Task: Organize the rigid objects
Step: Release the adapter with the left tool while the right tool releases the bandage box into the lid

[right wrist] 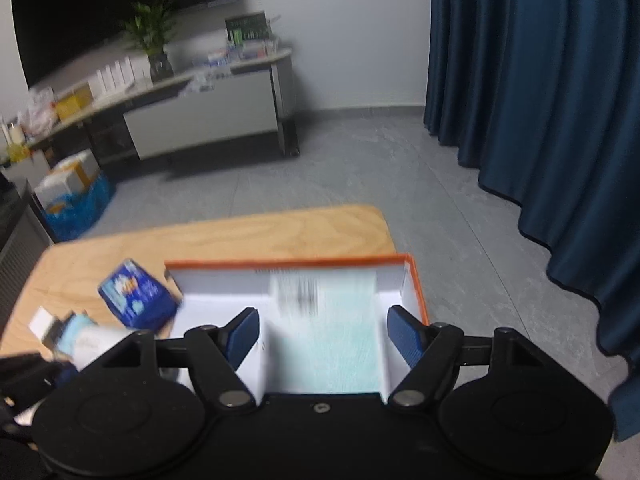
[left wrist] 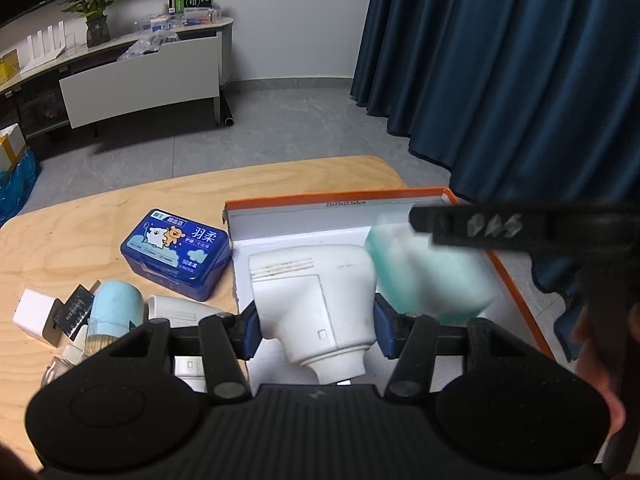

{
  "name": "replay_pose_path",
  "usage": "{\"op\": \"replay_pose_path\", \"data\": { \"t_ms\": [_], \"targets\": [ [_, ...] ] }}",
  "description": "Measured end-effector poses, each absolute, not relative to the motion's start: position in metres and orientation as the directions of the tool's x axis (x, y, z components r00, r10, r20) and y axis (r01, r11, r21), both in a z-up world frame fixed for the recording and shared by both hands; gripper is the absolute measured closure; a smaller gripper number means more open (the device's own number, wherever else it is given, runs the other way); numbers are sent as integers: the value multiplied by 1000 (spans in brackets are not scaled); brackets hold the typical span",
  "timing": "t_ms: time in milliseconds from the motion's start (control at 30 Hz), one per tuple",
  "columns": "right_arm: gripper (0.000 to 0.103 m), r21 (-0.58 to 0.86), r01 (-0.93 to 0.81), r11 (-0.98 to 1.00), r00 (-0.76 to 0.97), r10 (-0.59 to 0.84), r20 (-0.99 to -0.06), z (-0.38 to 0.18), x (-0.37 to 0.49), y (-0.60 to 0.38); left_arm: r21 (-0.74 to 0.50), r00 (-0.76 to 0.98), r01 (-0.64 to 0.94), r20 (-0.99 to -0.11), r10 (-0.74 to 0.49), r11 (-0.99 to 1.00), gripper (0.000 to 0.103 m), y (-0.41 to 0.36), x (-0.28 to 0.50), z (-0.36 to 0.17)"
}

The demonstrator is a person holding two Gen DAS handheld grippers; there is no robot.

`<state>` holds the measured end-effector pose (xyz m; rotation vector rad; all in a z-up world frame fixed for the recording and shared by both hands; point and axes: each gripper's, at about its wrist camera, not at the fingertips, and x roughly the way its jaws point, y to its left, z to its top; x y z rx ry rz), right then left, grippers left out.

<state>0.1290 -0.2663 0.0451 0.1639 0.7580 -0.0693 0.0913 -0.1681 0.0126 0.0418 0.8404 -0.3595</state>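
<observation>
Evidently the left gripper (left wrist: 316, 322) is clamping the white device (left wrist: 320, 304) between its jaws over the orange-rimmed box (left wrist: 340, 196) for stowing, while the right gripper (right wrist: 322, 336), jaws parted, is straddling a blurred teal pack (right wrist: 336, 344), grip unclear.

box (left wrist: 516, 276) orange rim, white inside | tin (left wrist: 176, 254) blue (cartoon bears) | curtain (left wrist: 500, 60) navy

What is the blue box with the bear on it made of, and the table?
The blue box looks like glossy hard plastic: rounded corners and light glinting along its edges. The table looks like pale wood or wood veneer with a smooth matte finish, since wavy grain lines show.
</observation>
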Motion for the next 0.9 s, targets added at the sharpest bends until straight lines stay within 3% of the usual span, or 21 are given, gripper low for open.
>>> {"op": "replay_pose_path", "data": {
  "t_ms": [433,500,600,900],
  "targets": [
    [17,132,176,975,757,-49,-652,62,96,-287,-155,571,324,-754,-324,933,47,-187,117,-3],
    [17,124,174,977,757,-52,-651,63,92,-285,-174,565,314,-756,-330,934,37,-185,120,-3],
    [17,116,167,979,760,-53,-648,65,87,-283,-183,578,314,-742,-340,932,30,-180,116,3],
    [17,140,175,975,755,-42,-654,67,69,-273,-151,612,277,-734,-296,949,23,-162,94,24]
  ]
}}
